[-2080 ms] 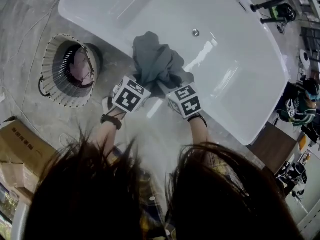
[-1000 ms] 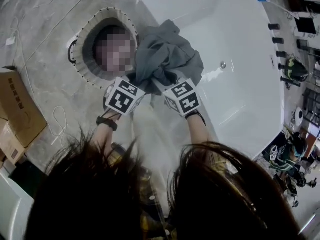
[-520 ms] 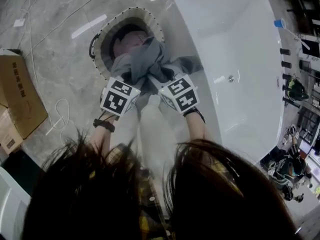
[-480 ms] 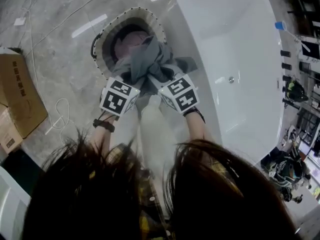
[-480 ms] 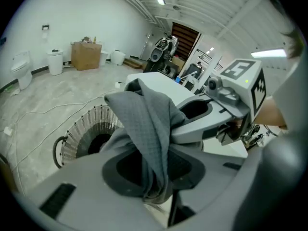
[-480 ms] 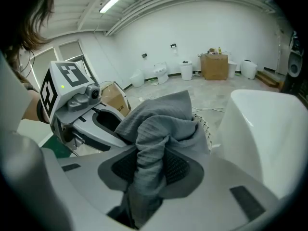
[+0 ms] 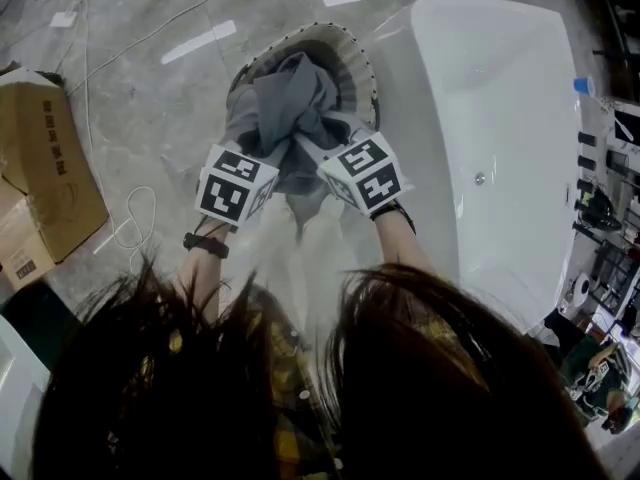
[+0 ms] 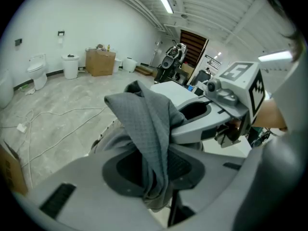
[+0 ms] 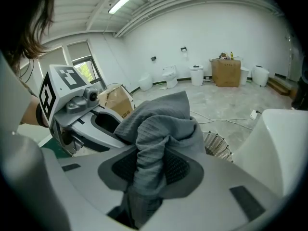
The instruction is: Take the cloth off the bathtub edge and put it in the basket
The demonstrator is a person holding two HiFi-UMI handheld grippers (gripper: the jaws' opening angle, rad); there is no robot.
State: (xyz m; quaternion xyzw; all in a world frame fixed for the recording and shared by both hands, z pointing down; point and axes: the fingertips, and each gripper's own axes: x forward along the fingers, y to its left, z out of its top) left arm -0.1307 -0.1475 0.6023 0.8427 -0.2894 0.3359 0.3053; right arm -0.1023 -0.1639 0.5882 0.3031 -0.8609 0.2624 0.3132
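Note:
A bunched grey cloth [image 7: 290, 103] hangs between both grippers, above the opening of the round wire basket [image 7: 352, 50] on the floor. My left gripper [image 7: 265, 143] is shut on the cloth's left part, and my right gripper [image 7: 325, 143] is shut on its right part. In the left gripper view a fold of cloth [image 8: 144, 124] is pinched between the dark pads of the left gripper [image 8: 156, 170]. The right gripper view shows the cloth [image 9: 159, 129] clamped by the right gripper [image 9: 149, 170], with the basket's rim [image 9: 219, 146] just beyond. The cloth hides the basket's inside.
The white bathtub [image 7: 500, 118] stands right beside the basket, to its right. A cardboard box [image 7: 50, 158] and a loose white cable [image 7: 130, 228] lie on the grey floor to the left. Toilets and boxes line the far wall [image 9: 221, 71].
Both grippers have carried the cloth off the bathtub edge and leftward to above the basket. The view has swung with them, so the tub now sits at the right.

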